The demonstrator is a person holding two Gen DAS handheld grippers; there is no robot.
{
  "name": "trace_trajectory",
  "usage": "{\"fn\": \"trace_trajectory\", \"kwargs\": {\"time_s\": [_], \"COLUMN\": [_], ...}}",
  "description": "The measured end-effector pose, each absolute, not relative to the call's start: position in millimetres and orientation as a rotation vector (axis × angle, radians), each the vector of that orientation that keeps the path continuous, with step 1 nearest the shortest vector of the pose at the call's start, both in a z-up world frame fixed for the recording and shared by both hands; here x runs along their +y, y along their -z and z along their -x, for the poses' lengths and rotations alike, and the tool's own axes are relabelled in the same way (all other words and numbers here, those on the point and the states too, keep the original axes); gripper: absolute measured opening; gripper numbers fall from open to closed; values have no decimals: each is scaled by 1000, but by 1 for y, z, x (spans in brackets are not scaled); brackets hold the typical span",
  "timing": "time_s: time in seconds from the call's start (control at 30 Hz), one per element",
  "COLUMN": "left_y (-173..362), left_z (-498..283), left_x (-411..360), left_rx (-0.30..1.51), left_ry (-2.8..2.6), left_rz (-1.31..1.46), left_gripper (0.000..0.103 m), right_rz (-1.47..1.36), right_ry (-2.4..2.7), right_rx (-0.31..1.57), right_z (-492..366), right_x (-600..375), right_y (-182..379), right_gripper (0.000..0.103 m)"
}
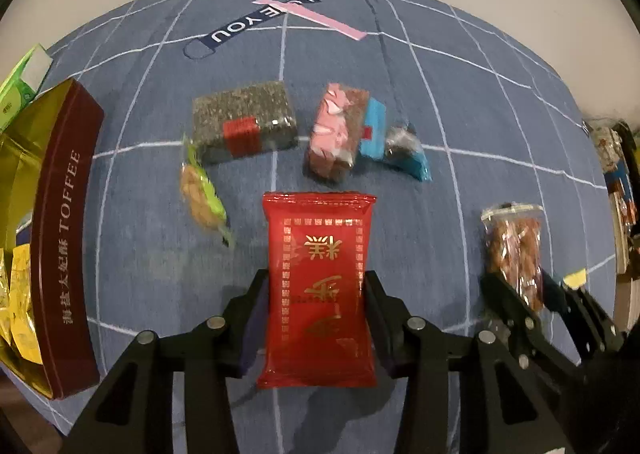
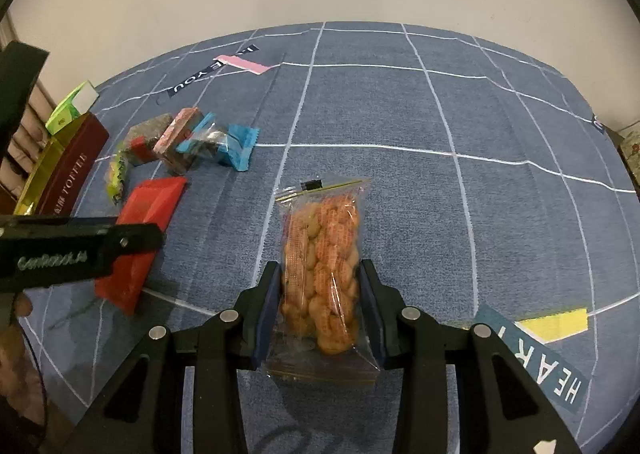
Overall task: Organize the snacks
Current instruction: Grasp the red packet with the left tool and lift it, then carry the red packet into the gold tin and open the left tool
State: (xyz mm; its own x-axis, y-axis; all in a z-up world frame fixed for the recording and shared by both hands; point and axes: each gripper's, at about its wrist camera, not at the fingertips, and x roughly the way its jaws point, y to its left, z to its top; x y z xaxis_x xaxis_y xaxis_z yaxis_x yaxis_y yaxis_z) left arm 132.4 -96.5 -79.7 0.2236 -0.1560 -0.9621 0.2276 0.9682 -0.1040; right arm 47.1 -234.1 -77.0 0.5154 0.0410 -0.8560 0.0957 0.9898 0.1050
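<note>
A red foil packet with gold print [image 1: 320, 254] sits between the fingers of my left gripper [image 1: 316, 282], whose pads press on both of its long sides. From the right wrist view the same red packet [image 2: 154, 197] lies slanted under the left gripper [image 2: 136, 238]. My right gripper [image 2: 320, 274] is shut on a clear zip bag of orange-brown snacks [image 2: 324, 246], gripping its lower half. That bag [image 1: 514, 242] and the right gripper [image 1: 528, 286] show at the right of the left wrist view.
On the blue checked cloth [image 1: 400, 53] lie a dark seed block [image 1: 244, 121], a pink packet [image 1: 336, 129], a blue packet [image 1: 400, 149] and a green-wrapped snack [image 1: 204, 193]. A maroon toffee box [image 1: 68, 238] holding gold packets [image 1: 20, 294] stands at the left, with a green box [image 1: 24, 81] behind it.
</note>
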Motion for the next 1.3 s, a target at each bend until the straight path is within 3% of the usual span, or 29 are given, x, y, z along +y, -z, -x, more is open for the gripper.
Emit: {"fn": "trace_trajectory", "kwargs": {"time_s": [0.77,1.3], "left_y": [35,-13], "left_z": [-73,-87], "left_x": [-54,7], "left_rx": [1245,1168], "left_ry": [319,227], "left_rz": [-118,-71], "left_gripper": [46,46], "right_rz": [-73,-69], "right_ry": [90,101], "right_rx": [1035,1036], "right_z": [-46,-47], "right_x": [-222,-219], "right_y": [78,78], "right_gripper": [37,37]}}
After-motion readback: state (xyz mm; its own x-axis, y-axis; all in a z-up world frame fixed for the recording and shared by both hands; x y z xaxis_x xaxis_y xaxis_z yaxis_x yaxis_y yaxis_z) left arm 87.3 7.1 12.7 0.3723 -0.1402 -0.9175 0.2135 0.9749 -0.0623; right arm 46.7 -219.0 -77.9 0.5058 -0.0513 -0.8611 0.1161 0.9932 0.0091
